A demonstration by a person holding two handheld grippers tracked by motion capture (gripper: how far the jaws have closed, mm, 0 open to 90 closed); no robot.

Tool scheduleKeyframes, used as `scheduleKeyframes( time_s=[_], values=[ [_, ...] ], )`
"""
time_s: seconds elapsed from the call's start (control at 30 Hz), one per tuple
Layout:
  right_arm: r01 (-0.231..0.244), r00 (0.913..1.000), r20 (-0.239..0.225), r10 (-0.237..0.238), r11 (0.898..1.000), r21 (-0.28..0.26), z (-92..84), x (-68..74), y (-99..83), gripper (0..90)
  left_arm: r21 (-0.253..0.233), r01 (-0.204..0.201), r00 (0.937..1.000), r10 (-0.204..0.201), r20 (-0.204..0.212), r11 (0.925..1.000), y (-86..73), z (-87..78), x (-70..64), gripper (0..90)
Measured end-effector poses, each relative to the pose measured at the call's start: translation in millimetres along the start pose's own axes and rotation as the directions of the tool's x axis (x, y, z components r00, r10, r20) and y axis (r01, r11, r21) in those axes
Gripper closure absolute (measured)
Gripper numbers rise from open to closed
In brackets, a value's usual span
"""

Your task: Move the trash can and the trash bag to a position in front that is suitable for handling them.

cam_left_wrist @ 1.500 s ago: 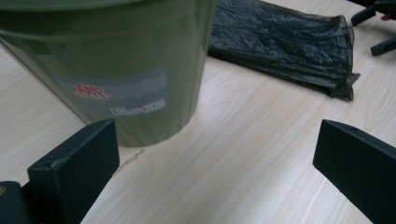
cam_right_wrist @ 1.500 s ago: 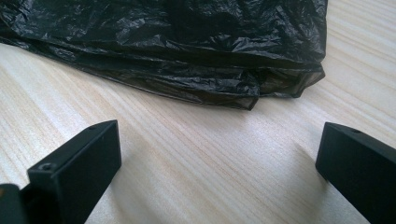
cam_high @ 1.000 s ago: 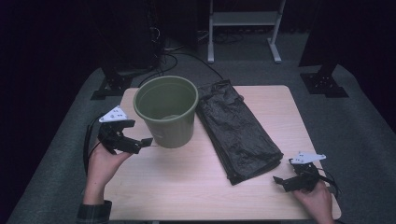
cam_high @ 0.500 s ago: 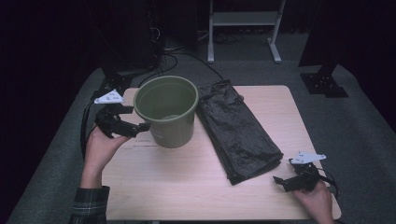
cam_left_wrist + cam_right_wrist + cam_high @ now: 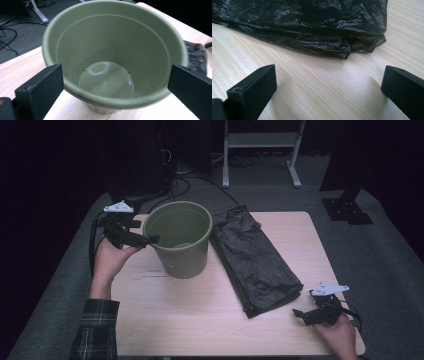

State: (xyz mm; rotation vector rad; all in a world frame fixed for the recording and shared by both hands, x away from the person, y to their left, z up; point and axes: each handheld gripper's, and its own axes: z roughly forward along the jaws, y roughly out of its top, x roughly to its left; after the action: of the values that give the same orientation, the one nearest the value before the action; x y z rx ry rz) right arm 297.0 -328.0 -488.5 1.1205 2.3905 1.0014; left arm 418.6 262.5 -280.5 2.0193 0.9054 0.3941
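Wooden table [image 5: 200,320], unlabelled green bucket [image 5: 181,240]

A lab-like recording room: black curtains, floor cables [image 5: 192,182] (tangled), metal stand [image 5: 260,150], grey carpet.

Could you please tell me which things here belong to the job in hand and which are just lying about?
In the job: green bucket, folded black bag, left hand-held gripper, right hand-held gripper.
Lying about: floor cables, white stand.

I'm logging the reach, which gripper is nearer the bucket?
Left. The left gripper is at the bucket rim, jaws open; the right gripper sits beyond the bag.
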Motion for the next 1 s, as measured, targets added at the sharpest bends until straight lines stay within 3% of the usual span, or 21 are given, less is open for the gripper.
scheduleKeyframes(
  time_s=[0.33, 0.6, 0.9, 1.0],
  values=[
    [0.001, 1.0, -0.001, -0.001, 1.0, 0.0, 0.0, 0.0, 0.0, 0.0, 0.034, 0.009, 1.0, -0.009, 0.003, 0.9994, -0.9, 21.1, 18.6, 0.0],
    [0.003, 1.0, -0.002, -0.003, 1.0, 0.0, 0.0, 0.1, 0.0, 0.0, 0.035, 0.006, 0.9998, -0.005, -0.019, 0.9994, -2.3, 31.2, 24.3, 0.0],
    [0.003, 1.0, -0.002, -0.003, 1.0, 0.0, 0.0, 0.1, 0.0, 0.0, 0.081, -0.001, 0.9991, 0.004, -0.043, 0.9967, -6.5, 38.6, 26.7, 0.0],
    [0.003, 1.0, -0.002, -0.003, 1.0, 0.0, 0.0, 0.1, 0.0, 0.0, 0.085, 0.002, 0.9996, 0.001, -0.027, 0.9963, -10.8, 41.5, 27.0, 0.0]
  ],
)
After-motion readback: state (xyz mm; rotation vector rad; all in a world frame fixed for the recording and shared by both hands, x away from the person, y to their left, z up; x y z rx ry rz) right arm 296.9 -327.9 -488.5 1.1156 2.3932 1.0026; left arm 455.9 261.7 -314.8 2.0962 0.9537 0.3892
